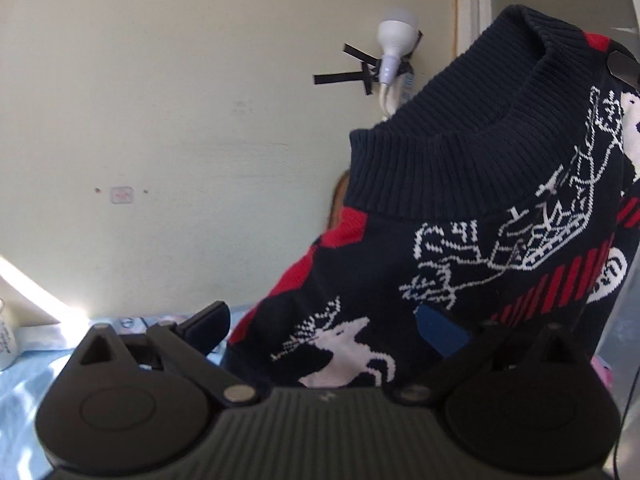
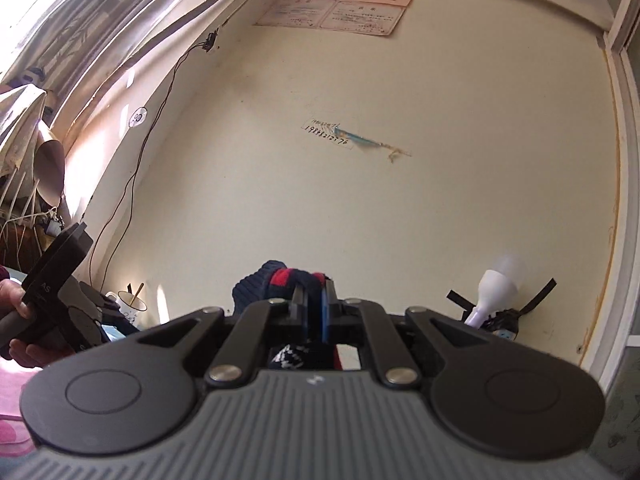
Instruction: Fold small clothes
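Showing only in the left view, the sweater's (image 1: 460, 216) reindeer front hung between the spread-apart left gripper (image 1: 320, 332) jaws, ungripped; the right gripper (image 2: 314, 300) pinched its edge tight.

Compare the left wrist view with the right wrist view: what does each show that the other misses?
Only the left wrist view shows the sweater spread out, with its ribbed collar and white reindeer pattern. Only the right wrist view shows the right gripper shut on a bunched bit of that knit, the papers pinned on the wall, and a hand holding the left gripper. Both show the white bulb taped to the wall.
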Tool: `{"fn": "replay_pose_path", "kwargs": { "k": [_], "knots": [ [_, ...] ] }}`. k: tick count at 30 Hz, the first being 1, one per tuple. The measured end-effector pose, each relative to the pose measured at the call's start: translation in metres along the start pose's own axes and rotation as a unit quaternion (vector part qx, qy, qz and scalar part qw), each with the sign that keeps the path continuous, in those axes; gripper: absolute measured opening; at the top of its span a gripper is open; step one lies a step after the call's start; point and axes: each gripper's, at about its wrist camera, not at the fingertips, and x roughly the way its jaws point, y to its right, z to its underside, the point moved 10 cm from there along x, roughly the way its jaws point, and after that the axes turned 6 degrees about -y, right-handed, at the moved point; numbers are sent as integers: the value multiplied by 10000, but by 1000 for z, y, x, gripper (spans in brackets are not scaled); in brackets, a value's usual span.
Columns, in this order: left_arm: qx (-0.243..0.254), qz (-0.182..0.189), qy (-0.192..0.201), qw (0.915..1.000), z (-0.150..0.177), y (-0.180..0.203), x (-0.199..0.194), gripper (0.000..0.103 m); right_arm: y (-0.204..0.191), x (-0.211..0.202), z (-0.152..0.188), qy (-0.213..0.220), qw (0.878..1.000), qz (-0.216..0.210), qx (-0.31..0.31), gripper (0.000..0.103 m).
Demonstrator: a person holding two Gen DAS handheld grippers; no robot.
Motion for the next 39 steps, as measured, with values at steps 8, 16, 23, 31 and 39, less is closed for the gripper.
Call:
{"fn": "replay_pose_path", "kwargs": {
  "k": [8, 16, 23, 31, 39],
  "knots": [
    [311, 320, 119, 9989, -4, 42, 5, 2, 25, -32, -13, 190, 9985, 515, -86, 9],
    [464, 372, 906, 9941, -36, 53, -37, 101, 40, -65, -53, 868, 9903, 929, -553, 9],
    [390, 1882, 634, 9793, -26, 78, -27, 103, 47, -97, -76, 1111, 9787, 1465, -915, 9],
    [930, 2519, 750, 9603, -15, 136, -48, 10, 64, -108, -86, 1174, 9702, 1898, -944, 9],
    [1095, 1340, 2126, 9617, -67, 128, -156, 10, 83, -131, -90, 1412, 9669, 2038, -596, 9]
  ]
}}
